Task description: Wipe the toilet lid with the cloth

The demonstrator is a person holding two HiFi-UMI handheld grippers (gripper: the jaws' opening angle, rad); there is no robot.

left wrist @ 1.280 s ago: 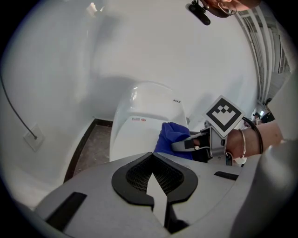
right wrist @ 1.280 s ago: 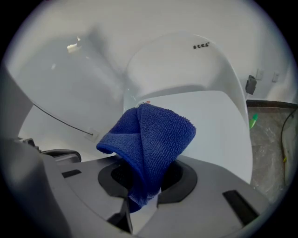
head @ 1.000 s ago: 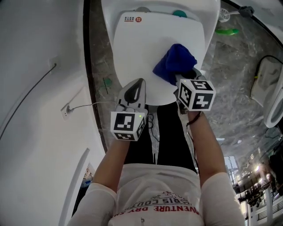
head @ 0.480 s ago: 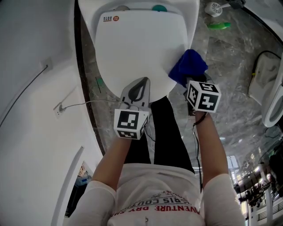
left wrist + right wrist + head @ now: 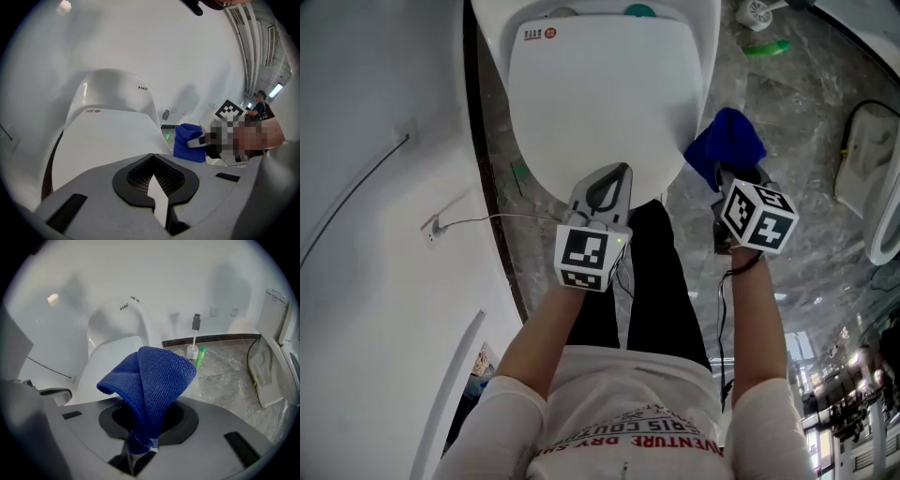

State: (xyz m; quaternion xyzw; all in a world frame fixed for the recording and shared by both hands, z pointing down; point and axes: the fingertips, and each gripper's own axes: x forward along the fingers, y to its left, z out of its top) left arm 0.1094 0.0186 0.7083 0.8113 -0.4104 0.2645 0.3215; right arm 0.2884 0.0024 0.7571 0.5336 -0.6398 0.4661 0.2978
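Note:
The white toilet lid [image 5: 600, 94] is down and fills the upper middle of the head view. My right gripper [image 5: 733, 176] is shut on a bunched blue cloth [image 5: 727, 145], held off the lid's right edge over the marble floor. In the right gripper view the cloth [image 5: 154, 380] rises folded out of the right gripper [image 5: 140, 451], with the lid [image 5: 108, 362] behind to the left. My left gripper [image 5: 609, 178] is shut and empty at the lid's near edge. The left gripper view shows the left gripper [image 5: 152, 159] shut, the lid [image 5: 103, 136] ahead and the cloth [image 5: 187, 140] to the right.
A white wall with a socket [image 5: 431, 230] and cable [image 5: 478, 225] runs close on the left. A green bottle [image 5: 766, 47] and a toilet brush holder [image 5: 755, 14] stand on the floor at the far right. Another white fixture [image 5: 872, 159] lies at the right edge.
My right gripper has carried the blue cloth off the lid, rightward and toward me, to beside the toilet. The left gripper has shifted slightly right and stays shut.

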